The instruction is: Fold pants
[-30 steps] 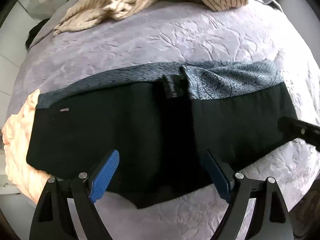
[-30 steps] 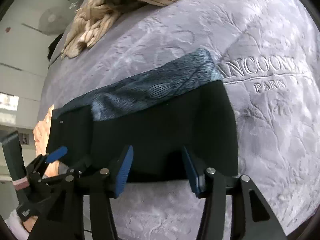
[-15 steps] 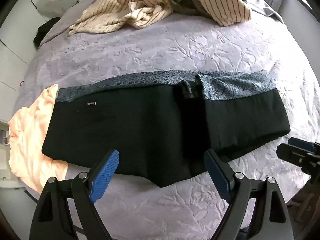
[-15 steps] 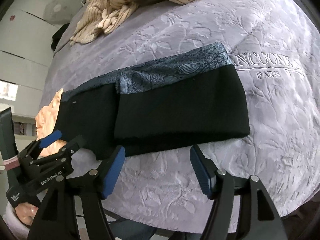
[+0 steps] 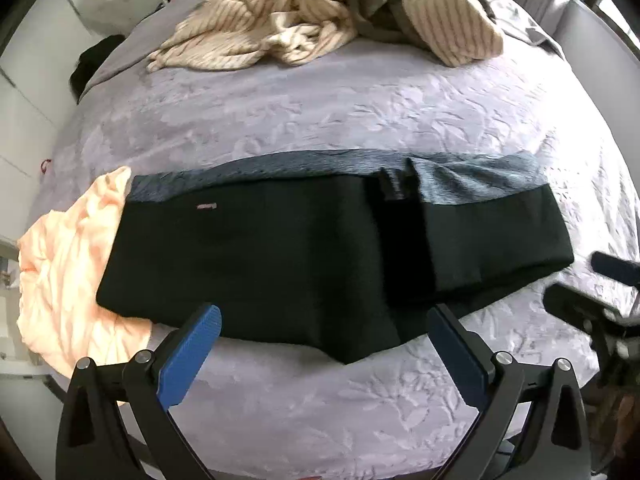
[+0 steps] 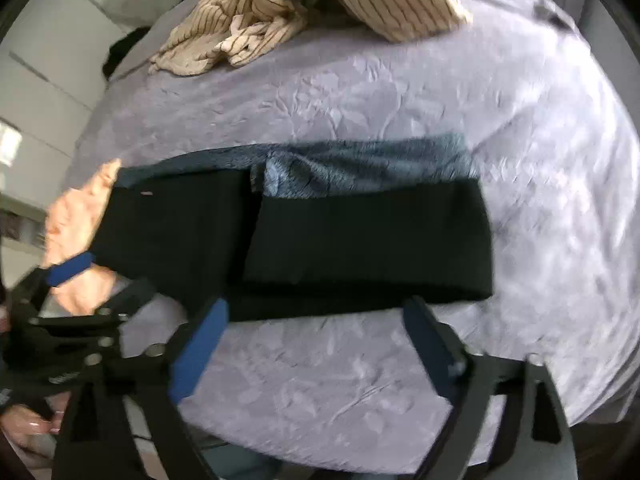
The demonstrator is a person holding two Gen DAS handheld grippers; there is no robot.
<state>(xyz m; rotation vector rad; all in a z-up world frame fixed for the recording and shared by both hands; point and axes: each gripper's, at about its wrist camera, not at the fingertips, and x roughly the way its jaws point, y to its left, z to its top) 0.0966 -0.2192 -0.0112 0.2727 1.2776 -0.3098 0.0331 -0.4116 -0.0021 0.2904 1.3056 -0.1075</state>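
Both the left tongs point(image 5: 324, 354) and right tongs point(image 6: 316, 344) are gaping empty, having just been opening. The pants point(image 5: 280, 256) are lying folded on the bed point(image 5: 320, 120) just ahead; soft, limp cloth, probably best pinched at the ends.

Both wrist views look steeply down over their own blue jaws, which fill the lower frame, onto the bed point(image 5: 320, 112) from its near edge, at moderate height. Both share the pants point(image 5: 280, 256) across mid-frame, the striped pile point(image 6: 304, 8) at the top and the peach cloth point(image 5: 68, 264) at left. The right view is blurred and shows the left gripper point(image 6: 104, 276) at lower left.
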